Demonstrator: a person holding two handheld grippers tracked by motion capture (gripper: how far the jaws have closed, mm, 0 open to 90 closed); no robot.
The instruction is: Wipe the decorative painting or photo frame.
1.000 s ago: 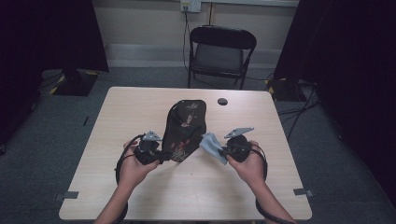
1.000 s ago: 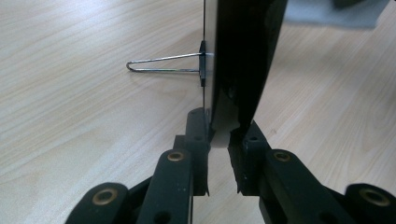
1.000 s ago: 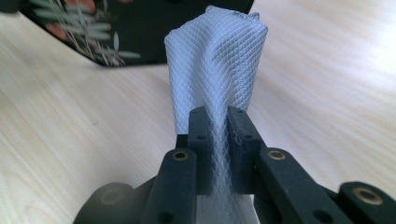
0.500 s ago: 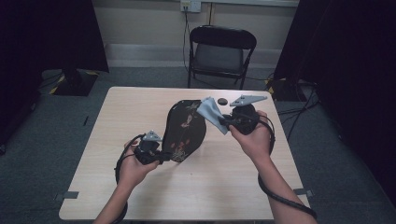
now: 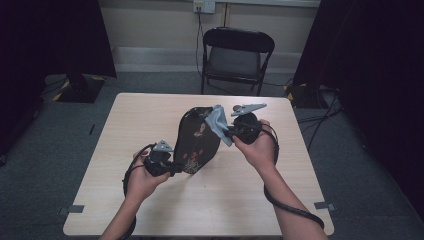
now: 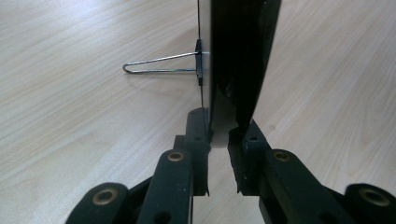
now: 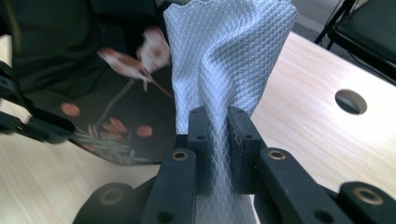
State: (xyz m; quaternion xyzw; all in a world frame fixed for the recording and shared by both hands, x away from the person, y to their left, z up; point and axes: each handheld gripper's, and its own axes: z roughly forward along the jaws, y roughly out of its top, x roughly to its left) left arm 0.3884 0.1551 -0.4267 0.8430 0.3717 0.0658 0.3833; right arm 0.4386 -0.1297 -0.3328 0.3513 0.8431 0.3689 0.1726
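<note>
Nearest, at the left gripper: jaws closed on the lower rim of the black painted plate, which rises edge-on straight out from between them. Worth making that clamp firm and the wrist quiet, since the rim looks thin and glossy and would likely slip or swing under a sideways push. Just beyond the jaws and to their left, a wire stand juts from the plate's back over the worktop. Best held off the wood, so that nothing levers the plate out of the bite.

At the right gripper: jaws closed on a pinch of grey-white waffle cloth, with the loose end standing up ahead of them. Ahead and to their left, the plate's painted face with birds and red blossoms, near the cloth but not clearly touching it. Judged as a wiping step. Better to lay the free fold flat against the face, never the hard jaw tips, and to stroke lightly towards the clamped rim, so the push goes into the left grip rather than against it. Short overlapping passes, light pressure.

Farther off, to the right of the right jaws, a round hole in the worktop. Beyond the worktop's far edge, a folding chair.
</note>
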